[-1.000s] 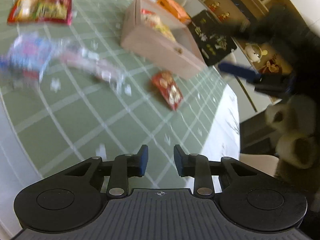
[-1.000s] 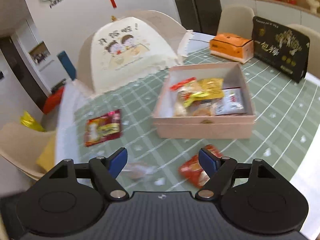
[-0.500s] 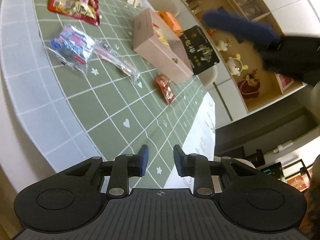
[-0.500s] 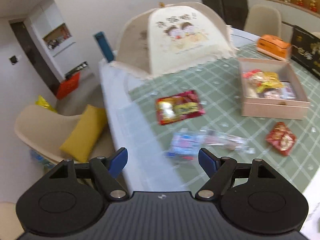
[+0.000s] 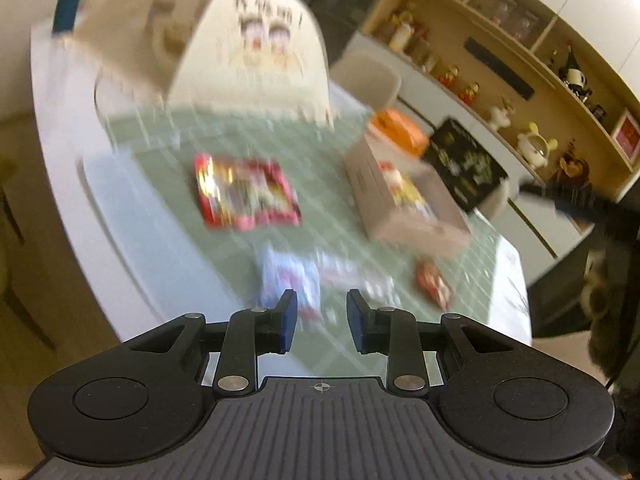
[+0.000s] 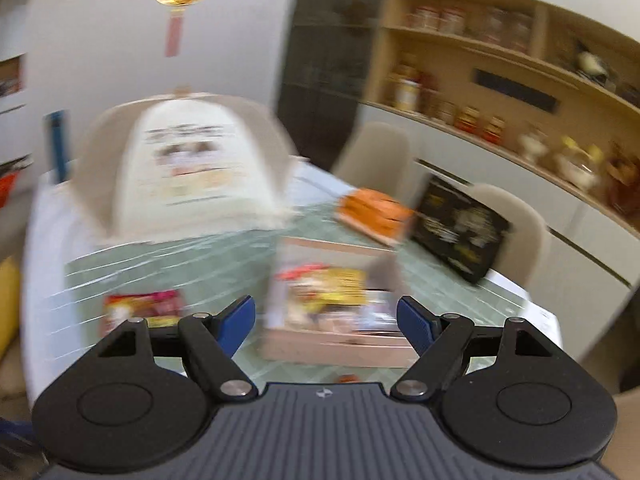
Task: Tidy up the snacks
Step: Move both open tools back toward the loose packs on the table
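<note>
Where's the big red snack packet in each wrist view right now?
Left wrist: big red snack packet lies centre-left on the green cloth, left of the pink box.
Right wrist: lower left, partly behind the gripper's left finger.
Shared landmark: the pink box.

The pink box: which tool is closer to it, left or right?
Right, as far as the blur shows. The right tool hangs open just in front of the pink box. The left tool is farther back, near the table edge, the box ahead to its right.
</note>
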Available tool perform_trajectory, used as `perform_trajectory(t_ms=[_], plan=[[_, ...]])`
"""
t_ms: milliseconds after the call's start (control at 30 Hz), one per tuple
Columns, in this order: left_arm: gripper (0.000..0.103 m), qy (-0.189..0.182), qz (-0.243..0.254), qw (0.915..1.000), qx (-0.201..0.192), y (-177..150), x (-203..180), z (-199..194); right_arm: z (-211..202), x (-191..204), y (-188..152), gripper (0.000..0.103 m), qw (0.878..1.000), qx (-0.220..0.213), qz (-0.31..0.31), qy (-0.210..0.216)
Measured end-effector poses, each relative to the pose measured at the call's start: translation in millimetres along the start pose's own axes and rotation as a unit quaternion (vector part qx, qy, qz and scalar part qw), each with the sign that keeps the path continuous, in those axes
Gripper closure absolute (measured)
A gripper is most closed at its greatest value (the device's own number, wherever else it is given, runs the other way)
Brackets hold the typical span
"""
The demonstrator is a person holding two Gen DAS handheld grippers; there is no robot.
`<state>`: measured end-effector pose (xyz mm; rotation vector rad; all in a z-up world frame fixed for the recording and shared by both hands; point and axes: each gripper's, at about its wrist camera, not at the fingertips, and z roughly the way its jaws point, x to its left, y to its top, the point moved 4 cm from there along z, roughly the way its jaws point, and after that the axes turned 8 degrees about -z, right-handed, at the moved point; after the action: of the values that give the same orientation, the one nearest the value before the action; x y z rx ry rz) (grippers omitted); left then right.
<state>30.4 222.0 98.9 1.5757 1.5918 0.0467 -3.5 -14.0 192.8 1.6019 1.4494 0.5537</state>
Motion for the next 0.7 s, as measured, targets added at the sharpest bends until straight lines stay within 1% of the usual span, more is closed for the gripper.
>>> perform_trajectory(t_ms=[33, 67, 100, 167, 267, 333, 400, 433, 500, 567, 633, 700], plan=[[0.072, 0.006, 0.000, 1.0000, -0.008, 6, -3, 2, 10, -13, -4, 0.024, 1.000, 0.001, 0.010, -0.002], [0.072, 0.008, -0.008, 0.9999, -0.013, 11, -6, 5, 21, -25, -11, 0.024, 1.000, 0.009, 0.021, 0.004], [0.072, 0.002, -0.019, 0.9997, -0.016, 13, -9, 9, 29, -34, -19, 0.024, 0.999, 0.022, 0.033, 0.016], [0.072, -0.004, -0.025, 0.9995, -0.017, 10, -16, 23, 43, -43, -41, 0.024, 0.995, 0.042, 0.068, 0.054], [0.072, -0.010, -0.032, 0.9994, 0.007, -3, -18, 44, 64, -33, -76, 0.024, 0.989, 0.082, 0.091, 0.086], [0.072, -0.011, -0.034, 0.9990, 0.028, -12, -20, 57, 74, -20, -95, 0.024, 0.981, 0.107, 0.108, 0.116], [0.072, -0.010, -0.034, 0.9984, 0.043, -18, -18, 66, 74, -10, -112, 0.024, 0.977, 0.110, 0.122, 0.137], [0.072, -0.012, -0.038, 0.9980, 0.050, -21, -16, 68, 71, -6, -121, 0.024, 0.978, 0.106, 0.123, 0.134], [0.073, -0.021, -0.047, 0.9968, 0.061, -25, -11, 71, 64, 2, -141, 0.024, 0.982, 0.090, 0.129, 0.108], [0.073, -0.029, -0.054, 0.9956, 0.071, -26, -7, 73, 49, 2, -163, 0.024, 0.981, 0.074, 0.153, 0.090], [0.073, -0.039, -0.054, 0.9943, 0.083, -27, -5, 76, 36, 1, -184, 0.024, 0.980, 0.075, 0.168, 0.078], [0.073, -0.047, -0.050, 0.9936, 0.090, -26, -4, 80, 29, -2, -207, 0.024, 0.980, 0.093, 0.168, 0.057]])
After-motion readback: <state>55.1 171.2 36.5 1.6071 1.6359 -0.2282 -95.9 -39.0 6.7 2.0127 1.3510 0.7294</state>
